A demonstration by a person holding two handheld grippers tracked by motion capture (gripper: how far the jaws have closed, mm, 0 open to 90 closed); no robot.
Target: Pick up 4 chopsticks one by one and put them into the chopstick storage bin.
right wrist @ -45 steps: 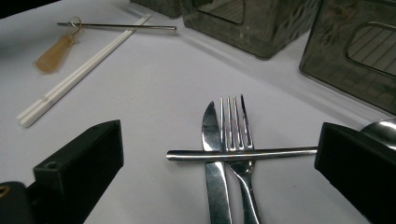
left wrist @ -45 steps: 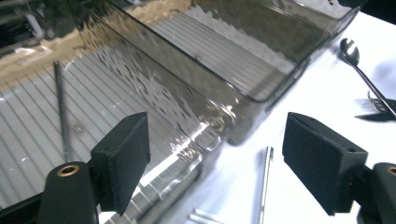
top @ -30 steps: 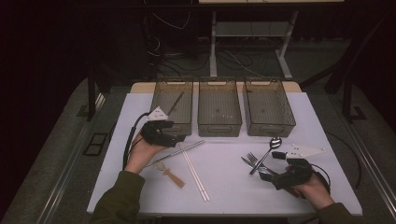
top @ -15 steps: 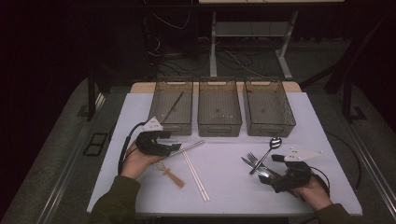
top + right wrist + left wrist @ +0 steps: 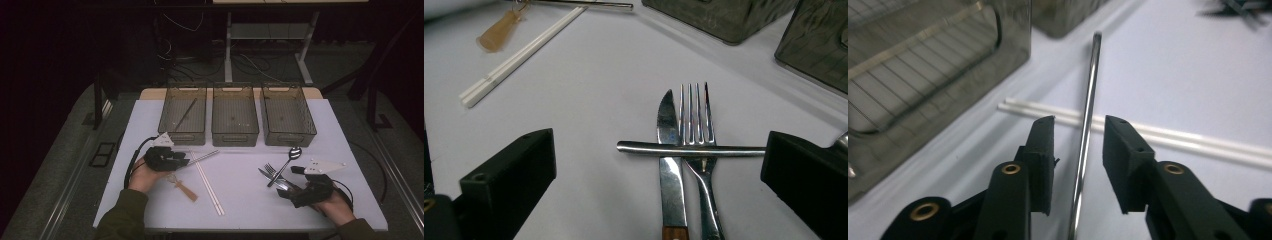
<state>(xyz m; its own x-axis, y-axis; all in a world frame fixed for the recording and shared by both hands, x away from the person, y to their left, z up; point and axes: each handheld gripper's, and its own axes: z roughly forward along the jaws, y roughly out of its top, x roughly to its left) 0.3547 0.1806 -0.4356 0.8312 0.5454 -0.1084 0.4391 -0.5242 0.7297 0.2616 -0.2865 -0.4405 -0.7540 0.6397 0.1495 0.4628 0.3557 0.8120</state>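
Dark surroundings frame a white table (image 5: 240,200) seen from above, with three smoky, see-through bins in a row along its far edge: the left bin (image 5: 184,114) has a thin dark stick lying slantwise in it, and the middle bin (image 5: 235,114) and right bin (image 5: 287,114) look bare of cutlery. Near the table's left front, the left gripper (image 5: 186,161) rests low in a person's hand, its tip at a metal chopstick (image 5: 202,157) that lies just in front of the left bin. A pair of white chopsticks (image 5: 207,184) slants toward the front edge, with a tan wooden piece (image 5: 184,189) beside it. At the right front, the right gripper (image 5: 282,192) sits by a knife (image 5: 266,175), a fork (image 5: 271,170) and a spoon (image 5: 287,159) clustered together. From the left gripper view, the two black jaws stand apart on either side of the metal chopstick (image 5: 1087,125), not pressing it; the rod runs away between them and crosses over the white chopsticks (image 5: 1168,137), with a bin wall (image 5: 923,75) at left. From the right gripper view, the jaws are spread wide and grasp nothing; between them the knife (image 5: 670,150) and fork (image 5: 696,140) lie side by side, the spoon's handle (image 5: 689,148) laid across both. Farther off lie the white chopsticks (image 5: 524,50) and the tan piece (image 5: 499,32).
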